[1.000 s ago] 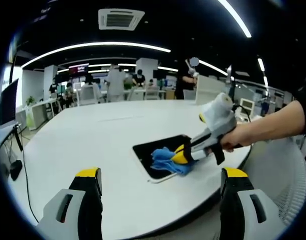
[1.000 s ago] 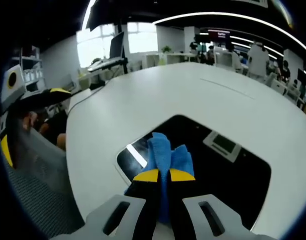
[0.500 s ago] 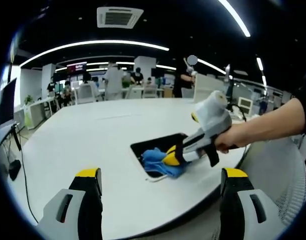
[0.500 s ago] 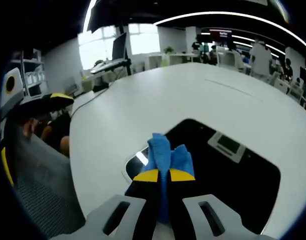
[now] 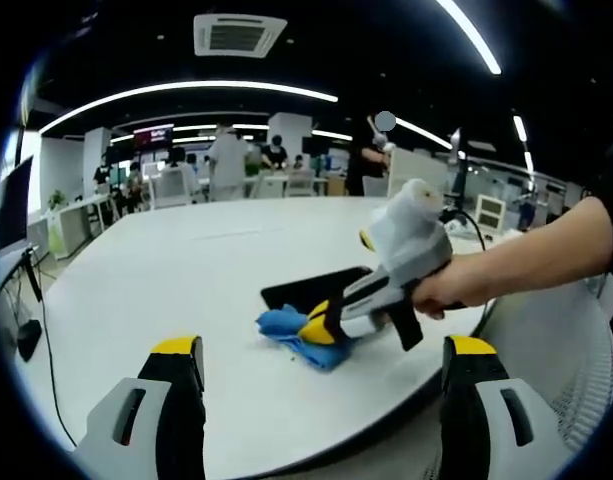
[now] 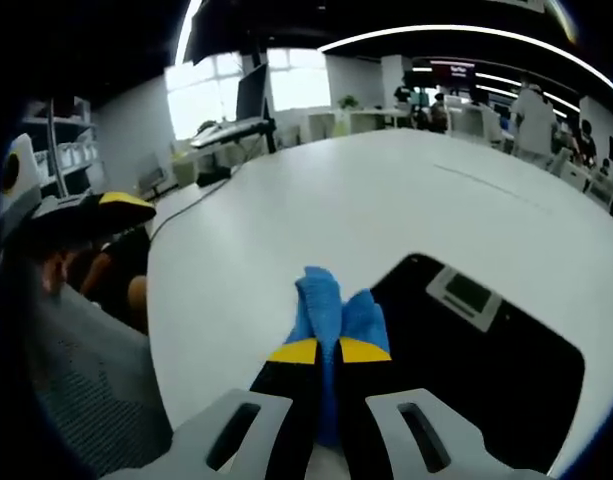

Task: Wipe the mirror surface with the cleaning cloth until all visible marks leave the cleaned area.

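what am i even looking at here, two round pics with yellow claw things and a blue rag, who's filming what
No robot here: a person holds a handheld gripper in each hand, and each carries a fisheye camera looking along its own fingers, hence the round pictures. In the left gripper view, the left gripper shows its yellow-tipped fingers spread open at the bottom, and a hand brings in the right gripper. The right gripper view looks down that tool's own fingers, shut on a blue cloth. On the white table lies a dark mirror, reflecting the ceiling. The cloth sits at the mirror's edge, mostly over the table.
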Demonstrator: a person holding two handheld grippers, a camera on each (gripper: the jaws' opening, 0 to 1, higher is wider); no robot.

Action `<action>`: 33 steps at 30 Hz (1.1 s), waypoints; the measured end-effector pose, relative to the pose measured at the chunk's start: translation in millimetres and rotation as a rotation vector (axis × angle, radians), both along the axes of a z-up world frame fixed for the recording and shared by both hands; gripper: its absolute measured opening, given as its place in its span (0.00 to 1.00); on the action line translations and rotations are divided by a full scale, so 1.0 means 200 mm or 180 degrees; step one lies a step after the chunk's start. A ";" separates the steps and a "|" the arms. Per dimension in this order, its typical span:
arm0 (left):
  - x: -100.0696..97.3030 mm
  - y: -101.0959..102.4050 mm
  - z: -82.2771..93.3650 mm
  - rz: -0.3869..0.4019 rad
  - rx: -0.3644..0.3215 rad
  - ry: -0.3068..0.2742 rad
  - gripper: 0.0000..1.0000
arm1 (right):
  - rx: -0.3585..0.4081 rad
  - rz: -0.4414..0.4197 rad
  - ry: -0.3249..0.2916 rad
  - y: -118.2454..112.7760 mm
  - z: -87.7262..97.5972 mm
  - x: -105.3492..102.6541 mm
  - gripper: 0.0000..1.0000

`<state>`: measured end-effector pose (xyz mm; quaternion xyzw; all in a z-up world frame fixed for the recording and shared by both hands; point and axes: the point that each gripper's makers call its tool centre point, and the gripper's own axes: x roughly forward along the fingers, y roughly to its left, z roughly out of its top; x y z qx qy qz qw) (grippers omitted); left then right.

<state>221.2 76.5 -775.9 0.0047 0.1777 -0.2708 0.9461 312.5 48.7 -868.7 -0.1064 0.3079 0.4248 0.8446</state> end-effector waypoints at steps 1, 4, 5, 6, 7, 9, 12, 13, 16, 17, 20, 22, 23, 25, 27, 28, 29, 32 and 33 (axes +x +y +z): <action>0.00 0.00 0.00 0.0000 0.0001 0.0002 0.99 | 0.0007 -0.0002 -0.0003 0.00 0.00 0.00 0.00; 0.00 0.00 0.00 -0.0002 0.0001 0.0002 0.99 | 0.0001 -0.0004 -0.0033 0.00 0.00 0.00 0.00; 0.00 0.00 0.00 -0.0007 -0.0001 0.0000 0.99 | -0.0008 -0.0001 -0.0045 0.00 0.00 0.00 0.00; 0.00 0.00 0.00 -0.0014 -0.0008 -0.0004 0.99 | -0.0013 0.0002 -0.0056 0.00 0.00 0.00 0.00; 0.00 -0.01 0.00 -0.0025 -0.0019 -0.0005 0.99 | -0.0028 0.0017 -0.0082 0.00 0.00 -0.01 0.00; 0.00 -0.01 0.00 -0.0027 -0.0018 -0.0006 0.99 | -0.0095 0.0083 -0.0179 0.00 0.00 -0.01 0.00; 0.00 -0.01 0.00 -0.0026 -0.0018 -0.0006 0.99 | -0.0113 0.0112 -0.0223 0.00 0.00 0.00 0.00; 0.00 -0.01 0.00 -0.0026 -0.0016 -0.0004 0.99 | -0.0112 0.0123 -0.0227 0.00 0.00 0.00 0.00; 0.00 -0.01 0.00 -0.0025 -0.0016 -0.0006 0.99 | -0.0114 0.0166 -0.0234 0.00 0.00 0.00 0.00; 0.00 -0.01 0.01 -0.0028 -0.0018 -0.0013 0.99 | -0.0120 0.0175 -0.0240 0.00 0.00 0.00 0.00; 0.00 -0.01 0.01 -0.0029 -0.0019 -0.0014 0.99 | -0.0119 0.0196 -0.0245 0.00 0.00 0.01 0.00; 0.00 -0.01 0.01 -0.0028 -0.0018 -0.0011 0.99 | -0.0118 0.0204 -0.0248 0.00 0.00 0.02 0.00; 0.00 -0.01 0.01 -0.0029 -0.0018 -0.0012 0.99 | -0.0120 0.0204 -0.0251 0.00 0.00 0.02 0.00; 0.00 -0.01 0.01 -0.0029 -0.0018 -0.0012 0.99 | -0.0120 0.0195 -0.0255 0.00 0.00 0.03 0.00; 0.00 -0.01 0.01 -0.0031 -0.0019 -0.0011 0.99 | -0.0122 0.0177 -0.0260 0.00 0.00 0.05 0.00; 0.00 -0.01 0.01 -0.0031 -0.0020 -0.0012 0.99 | -0.0125 0.0170 -0.0265 0.00 0.00 0.06 0.00; 0.00 -0.01 0.01 -0.0031 -0.0021 -0.0013 0.99 | -0.0129 0.0164 -0.0270 0.00 0.00 0.07 0.00; 0.00 -0.01 0.00 -0.0034 -0.0022 -0.0008 0.99 | -0.0146 0.0148 -0.0276 0.01 0.00 0.10 0.00; 0.00 -0.01 0.00 -0.0034 -0.0023 -0.0007 0.99 | -0.0152 0.0142 -0.0278 0.01 0.00 0.11 0.00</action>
